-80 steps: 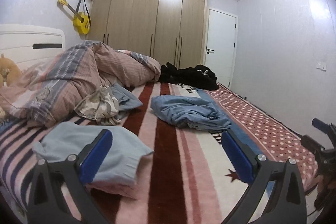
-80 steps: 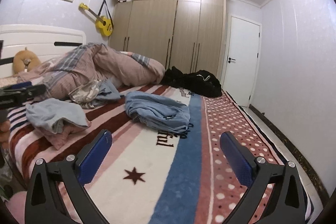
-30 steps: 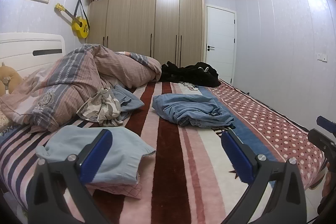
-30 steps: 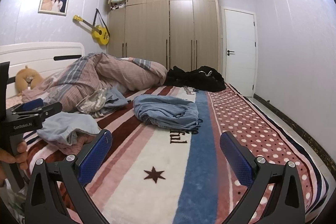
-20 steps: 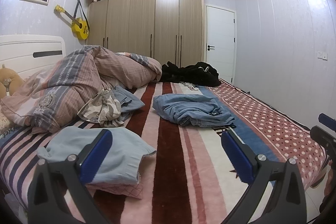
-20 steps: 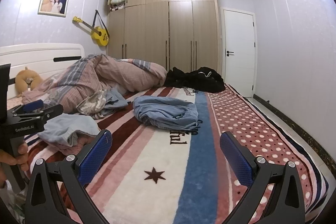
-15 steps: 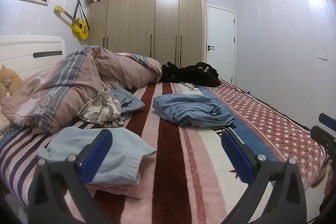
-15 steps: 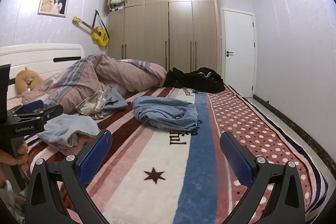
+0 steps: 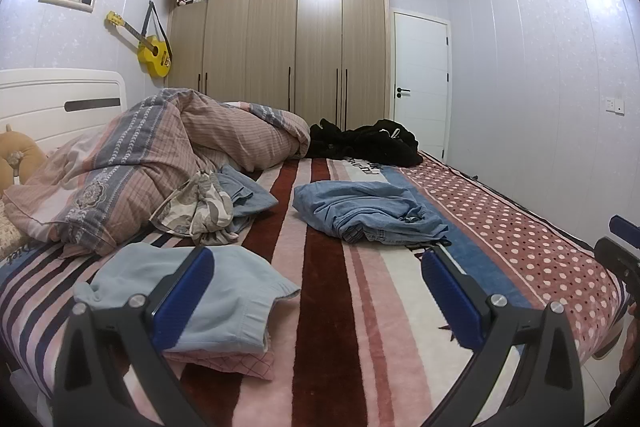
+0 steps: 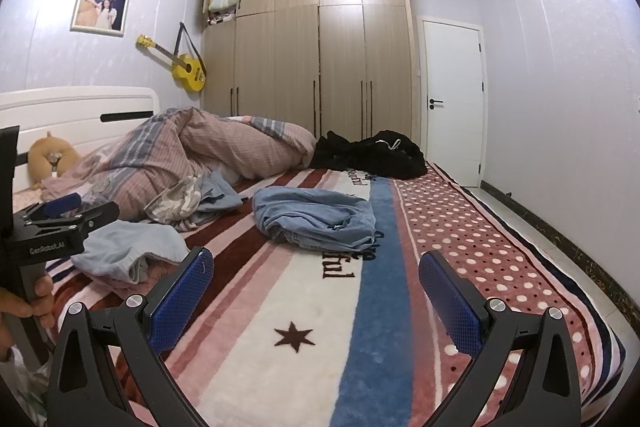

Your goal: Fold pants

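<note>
Nearest the cameras, both sets of tongs hang over the foot of the bed with nothing between their blue pads: the left tongs (image 9: 316, 291) and the right tongs (image 10: 316, 291) are each spread wide, which suits a pair of tools held ready for cloth that has not yet been reached. Just beyond the left tongs lies a pale blue garment (image 9: 208, 291) on top of a pink checked piece, bunched as if dropped there. Farther up the striped blanket (image 10: 280, 311), near the middle of the bed and apart from the other clothes, sits the crumpled blue denim pants (image 10: 316, 215), probably the piece to fold, since open blanket surrounds it. Beyond it to the left are a patterned heap of clothes (image 9: 200, 207) and the pushed-aside duvet (image 9: 168, 155), then a black jacket (image 9: 364, 143) near the wardrobe (image 9: 296, 39)
</note>
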